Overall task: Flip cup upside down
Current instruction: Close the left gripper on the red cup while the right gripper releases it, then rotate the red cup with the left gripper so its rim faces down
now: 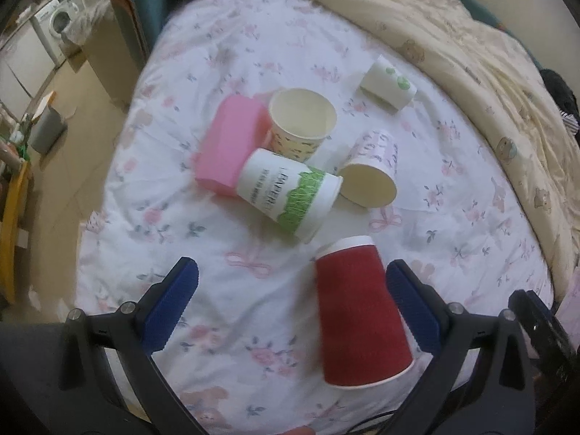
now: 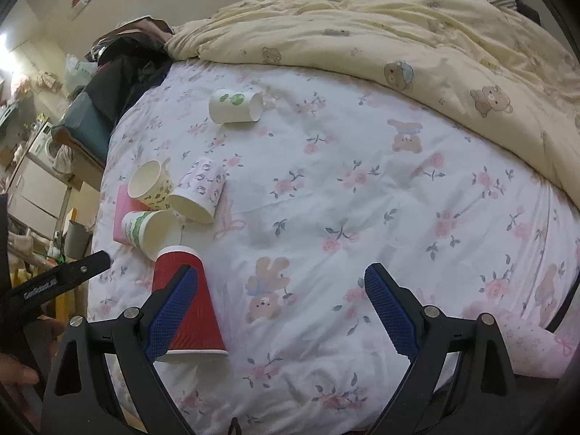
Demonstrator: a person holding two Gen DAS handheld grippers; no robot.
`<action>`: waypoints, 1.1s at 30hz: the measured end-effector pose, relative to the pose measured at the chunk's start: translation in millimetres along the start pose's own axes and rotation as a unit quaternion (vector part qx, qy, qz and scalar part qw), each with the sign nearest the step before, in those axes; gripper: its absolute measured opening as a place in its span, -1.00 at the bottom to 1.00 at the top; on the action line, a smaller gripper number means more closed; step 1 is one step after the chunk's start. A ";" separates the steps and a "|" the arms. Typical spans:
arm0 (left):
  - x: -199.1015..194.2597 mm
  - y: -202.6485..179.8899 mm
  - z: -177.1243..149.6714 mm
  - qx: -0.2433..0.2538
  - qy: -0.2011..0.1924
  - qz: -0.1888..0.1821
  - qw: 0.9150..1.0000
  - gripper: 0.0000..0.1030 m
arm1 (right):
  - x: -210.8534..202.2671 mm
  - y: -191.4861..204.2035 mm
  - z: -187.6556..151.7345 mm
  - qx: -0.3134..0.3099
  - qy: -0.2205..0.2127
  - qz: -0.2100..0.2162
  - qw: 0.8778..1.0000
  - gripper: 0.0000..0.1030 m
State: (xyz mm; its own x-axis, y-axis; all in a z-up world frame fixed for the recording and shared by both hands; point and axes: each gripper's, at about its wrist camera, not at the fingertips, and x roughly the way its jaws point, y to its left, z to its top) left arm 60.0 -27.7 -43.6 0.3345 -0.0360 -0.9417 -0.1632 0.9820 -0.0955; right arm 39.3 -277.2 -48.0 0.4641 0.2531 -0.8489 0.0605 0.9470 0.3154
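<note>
Toward the bed's left edge I saw a pink rectangular plastic box (image 1: 226, 145) with three paper cups against it: a cream patterned one (image 1: 301, 123) mouth-up, a white one with a green band (image 1: 290, 192) on its side, and a lilac-printed one (image 1: 373, 170) also tipped over. I judged they were simply clustered there as clutter, waiting their turn. Farther toward the duvet (image 1: 471, 54) lay a white paper cup with green dots (image 1: 388, 85).

The red ribbed paper cup (image 1: 359, 311) stood mouth-down on the floral bed sheet (image 1: 232, 308) near the front edge, so the flip looked finished to me. My left tool (image 1: 291, 302) was released, its blue pads (image 1: 170, 308) spread wide, the right-hand pad just beside the cup wall; whether it touched I couldn't tell. I held that tool low, angled forward over the sheet.

My right tool (image 2: 282, 311) hung released and empty over bare sheet, to the right of the cup.
</note>
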 end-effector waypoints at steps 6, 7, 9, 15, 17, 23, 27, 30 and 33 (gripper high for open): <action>55.6 -29.9 2.8 -0.008 0.130 -0.022 0.991 0.66 | 2.1 0.3 3.1 0.002 0.008 0.007 1.000 0.85; 61.1 -32.0 2.3 -0.011 0.137 -0.020 0.990 0.65 | 1.9 1.2 3.6 0.001 0.008 0.009 1.000 0.85; 74.7 -37.0 2.7 -0.018 0.156 -0.015 0.988 0.65 | 0.3 4.5 5.2 -0.004 0.004 0.012 1.000 0.85; 100.0 -50.3 2.5 -0.008 0.195 -0.009 0.981 0.65 | -1.2 6.4 5.7 -0.010 0.002 0.012 1.000 0.85; 105.7 -51.4 2.7 -0.009 0.201 -0.008 0.980 0.65 | 0.6 4.6 6.3 -0.004 0.006 0.013 1.000 0.85; 100.4 -52.9 0.9 -0.004 0.197 -0.030 0.980 0.26 | 2.0 5.1 6.5 -0.009 0.006 0.010 1.000 0.85; 74.6 -52.5 -1.8 0.009 0.176 -0.046 0.983 0.26 | 2.7 5.4 6.4 -0.011 0.006 0.008 1.000 0.85; 56.3 -51.8 -0.7 0.016 0.153 -0.052 0.987 0.26 | 2.9 6.1 6.5 -0.012 0.007 0.009 1.000 0.85; 38.2 -40.5 5.3 0.018 0.129 -0.059 0.990 0.26 | 3.8 7.1 5.7 -0.013 0.008 0.011 1.000 0.85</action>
State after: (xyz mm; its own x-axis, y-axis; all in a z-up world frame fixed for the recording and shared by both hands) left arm 84.4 -67.8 -73.9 0.1006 -0.1933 -0.9760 -0.1018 0.9738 -0.2034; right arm 46.5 -270.6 -46.6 0.4510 0.2759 -0.8488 0.0277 0.9462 0.3223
